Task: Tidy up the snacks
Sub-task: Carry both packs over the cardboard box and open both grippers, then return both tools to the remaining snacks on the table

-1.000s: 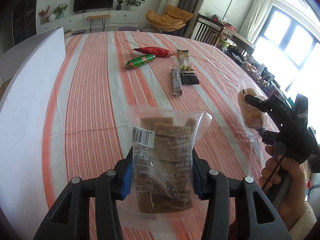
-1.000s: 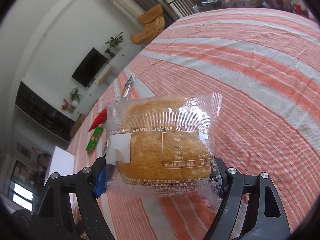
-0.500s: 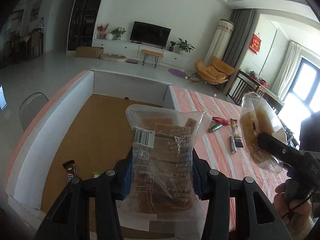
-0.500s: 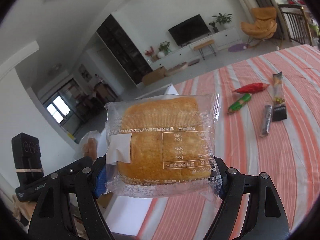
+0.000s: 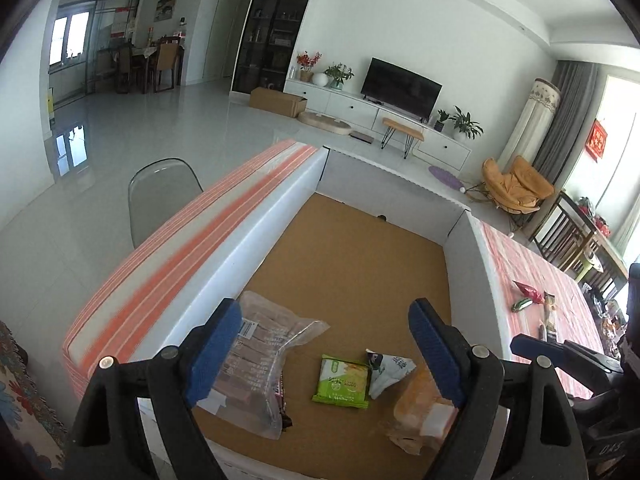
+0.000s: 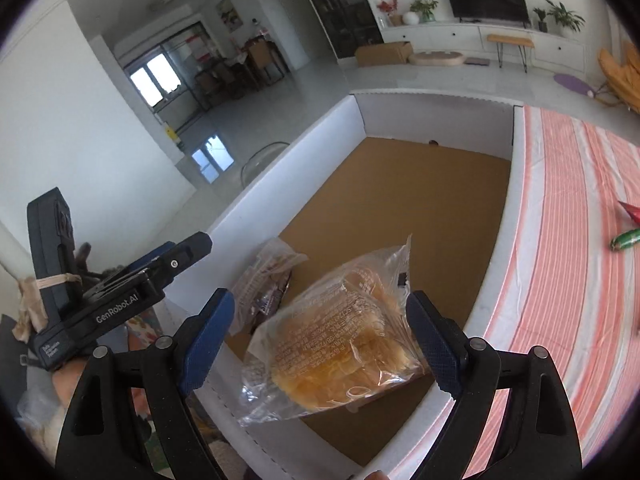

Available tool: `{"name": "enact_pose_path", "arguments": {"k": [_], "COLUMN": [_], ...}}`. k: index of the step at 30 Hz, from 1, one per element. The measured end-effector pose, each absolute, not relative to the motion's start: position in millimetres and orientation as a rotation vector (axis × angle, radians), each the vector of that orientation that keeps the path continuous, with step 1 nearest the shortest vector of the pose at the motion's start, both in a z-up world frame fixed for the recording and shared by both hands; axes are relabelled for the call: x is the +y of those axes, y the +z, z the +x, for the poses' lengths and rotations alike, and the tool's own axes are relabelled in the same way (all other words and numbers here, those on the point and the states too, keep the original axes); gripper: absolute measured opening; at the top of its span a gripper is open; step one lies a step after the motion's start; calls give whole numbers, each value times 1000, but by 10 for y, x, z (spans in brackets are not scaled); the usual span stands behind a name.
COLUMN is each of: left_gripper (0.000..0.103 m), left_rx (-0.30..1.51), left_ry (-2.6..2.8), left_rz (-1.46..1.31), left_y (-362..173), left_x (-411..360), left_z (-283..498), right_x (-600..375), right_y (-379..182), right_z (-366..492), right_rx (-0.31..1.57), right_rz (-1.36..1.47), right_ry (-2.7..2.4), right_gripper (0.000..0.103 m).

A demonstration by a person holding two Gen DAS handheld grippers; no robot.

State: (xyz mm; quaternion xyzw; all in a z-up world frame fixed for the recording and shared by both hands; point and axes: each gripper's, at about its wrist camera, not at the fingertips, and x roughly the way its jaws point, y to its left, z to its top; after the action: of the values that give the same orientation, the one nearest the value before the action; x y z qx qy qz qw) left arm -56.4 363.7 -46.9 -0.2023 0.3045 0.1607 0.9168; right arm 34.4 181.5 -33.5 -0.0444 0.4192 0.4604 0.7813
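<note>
Over the white box (image 5: 476,256) on the striped worktop (image 6: 568,208) we are holding both tongs wide; our left tongs (image 5: 326,350) have just been opening, gripping nothing, and the biscuit bag (image 5: 256,364) is lying on the box's brown floor near a green packet (image 5: 342,378). Our right tongs (image 6: 320,338) have been opening too, with the bread bag (image 6: 340,340) sitting tilted between their pads, seemingly loose

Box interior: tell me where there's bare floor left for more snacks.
The far half of the box, up to the back wall, is bare brown floor. The near end is crowded: biscuit bag by the left wall, green packet and white wrapper mid-floor, bread bun by the right wall.
</note>
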Motion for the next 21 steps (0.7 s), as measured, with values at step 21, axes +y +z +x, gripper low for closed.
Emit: {"name": "enact_pose_path", "arguments": {"k": [21], "left_gripper": [99], "left_rx": [662], "left_ry": [-183], "left_rz": [-254], "left_y": [-240], "left_x": [1832], "left_z": [-183], "right_x": [-894], "right_y": [-1413], "right_z": [702], "right_rx": [853], "right_rz": [54], "right_ry": [17], "right_gripper": [89]}}
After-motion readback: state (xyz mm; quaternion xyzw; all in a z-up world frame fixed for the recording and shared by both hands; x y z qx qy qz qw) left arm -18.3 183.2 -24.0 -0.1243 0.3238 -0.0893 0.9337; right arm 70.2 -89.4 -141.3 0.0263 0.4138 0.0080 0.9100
